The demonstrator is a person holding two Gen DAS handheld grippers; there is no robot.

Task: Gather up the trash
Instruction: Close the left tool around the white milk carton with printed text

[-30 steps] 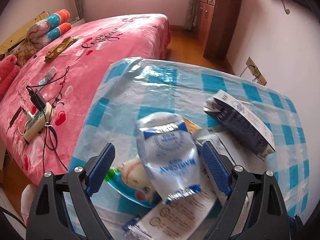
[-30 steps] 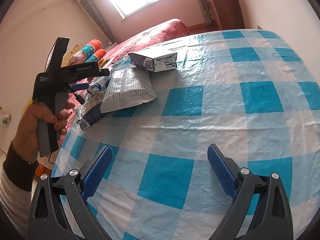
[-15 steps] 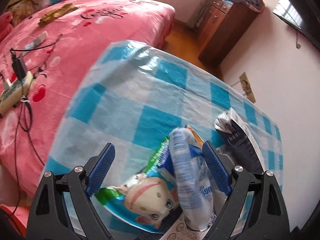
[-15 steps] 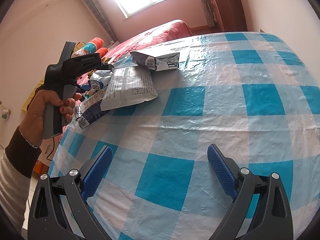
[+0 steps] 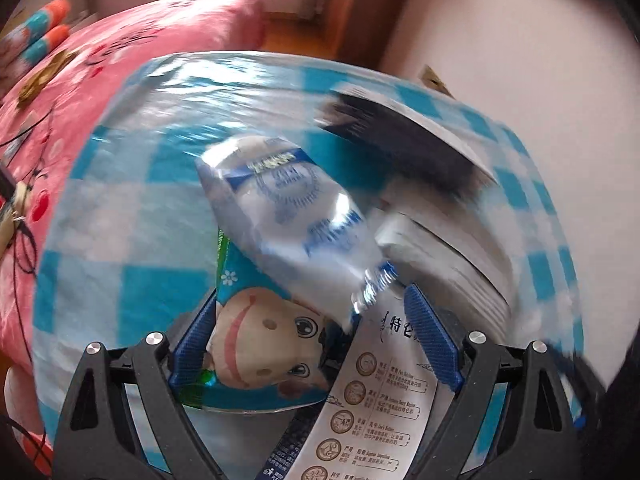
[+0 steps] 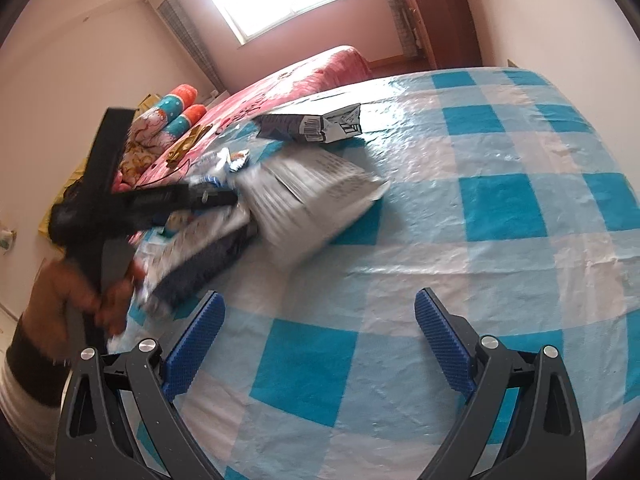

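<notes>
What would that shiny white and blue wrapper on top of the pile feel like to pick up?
The white and blue wrapper is probably floppy: it lies creased and bent over the cartoon packet. Its glossy film catches glare, so it may be slippery. It looks flattened and empty, so likely very light.

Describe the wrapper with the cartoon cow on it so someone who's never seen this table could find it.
On the blue-and-white checked tablecloth, a heap of empty packets lies near the edge facing the pink bed. The cow wrapper is at the bottom, under a silvery blue-printed pouch; it alone has a cartoon face and green trim.
</notes>
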